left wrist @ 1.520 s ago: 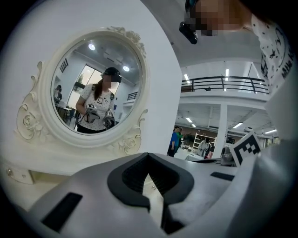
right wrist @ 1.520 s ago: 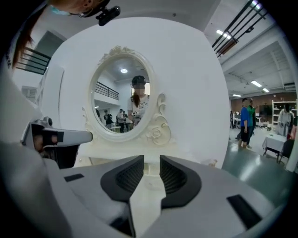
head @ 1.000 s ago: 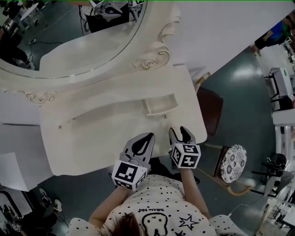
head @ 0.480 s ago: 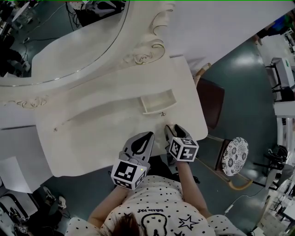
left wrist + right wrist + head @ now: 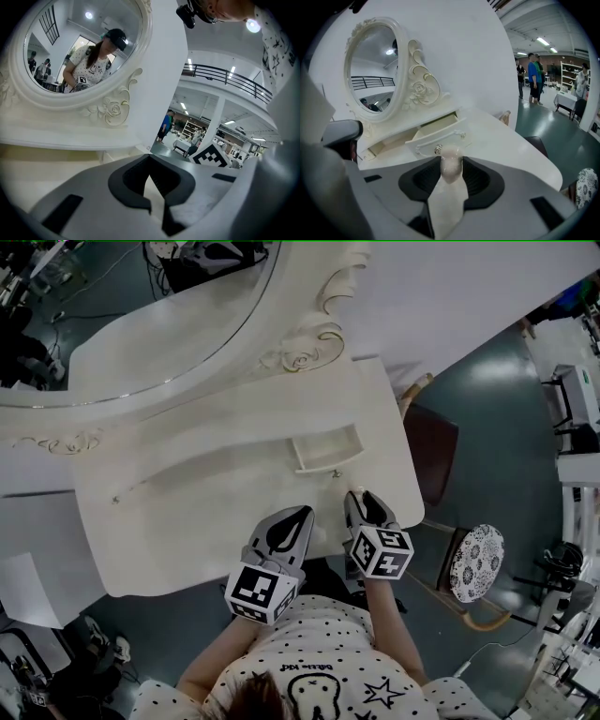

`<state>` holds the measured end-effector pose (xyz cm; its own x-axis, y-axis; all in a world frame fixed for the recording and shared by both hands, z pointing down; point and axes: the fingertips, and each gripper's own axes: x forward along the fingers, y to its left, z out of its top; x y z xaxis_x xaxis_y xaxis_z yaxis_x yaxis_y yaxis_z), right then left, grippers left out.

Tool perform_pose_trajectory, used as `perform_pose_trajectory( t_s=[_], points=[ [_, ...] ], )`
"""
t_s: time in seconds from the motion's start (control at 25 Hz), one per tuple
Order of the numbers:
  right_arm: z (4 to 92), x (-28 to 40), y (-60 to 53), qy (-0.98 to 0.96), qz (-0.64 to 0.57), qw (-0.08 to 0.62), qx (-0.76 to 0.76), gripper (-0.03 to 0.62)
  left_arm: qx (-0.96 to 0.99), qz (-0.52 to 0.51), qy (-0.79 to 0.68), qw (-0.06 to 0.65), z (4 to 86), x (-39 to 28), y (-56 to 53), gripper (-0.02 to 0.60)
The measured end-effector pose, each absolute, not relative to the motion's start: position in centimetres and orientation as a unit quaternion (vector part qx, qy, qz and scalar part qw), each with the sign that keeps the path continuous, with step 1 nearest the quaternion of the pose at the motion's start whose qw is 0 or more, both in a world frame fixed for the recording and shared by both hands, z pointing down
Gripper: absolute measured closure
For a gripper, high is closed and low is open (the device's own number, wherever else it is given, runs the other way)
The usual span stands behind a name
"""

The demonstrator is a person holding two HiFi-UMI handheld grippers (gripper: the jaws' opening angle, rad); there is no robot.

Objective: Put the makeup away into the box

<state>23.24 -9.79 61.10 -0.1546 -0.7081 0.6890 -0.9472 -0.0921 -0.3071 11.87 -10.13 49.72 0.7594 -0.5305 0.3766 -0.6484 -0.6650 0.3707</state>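
The right tongs point(image 5: 451, 158) are closing on a small pale, rounded makeup piece point(image 5: 451, 171) that sits between their pads, low over the surface point(image 5: 187, 521) just short of the open drawer point(image 5: 436, 127). It looks light, smooth and likely slippery. A gentle squeeze across its middle seems wise. The left tongs point(image 5: 149, 164) rest together, empty.

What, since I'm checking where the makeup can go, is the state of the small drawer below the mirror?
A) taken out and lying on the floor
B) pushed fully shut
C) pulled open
C: the small drawer stands pulled out from the dressing table, and both the head view and the right gripper view show its hollow inside.
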Motion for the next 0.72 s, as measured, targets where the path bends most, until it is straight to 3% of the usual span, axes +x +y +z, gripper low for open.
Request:
perform_pose_trajectory(
  t_s=[0.72],
  points=[
    [46.2,18.8,-9.5,-0.760,0.184,0.071,0.619,0.444,0.911,0.057,-0.372,0.167,44.0,8.3,-9.8,0.586]
  ],
)
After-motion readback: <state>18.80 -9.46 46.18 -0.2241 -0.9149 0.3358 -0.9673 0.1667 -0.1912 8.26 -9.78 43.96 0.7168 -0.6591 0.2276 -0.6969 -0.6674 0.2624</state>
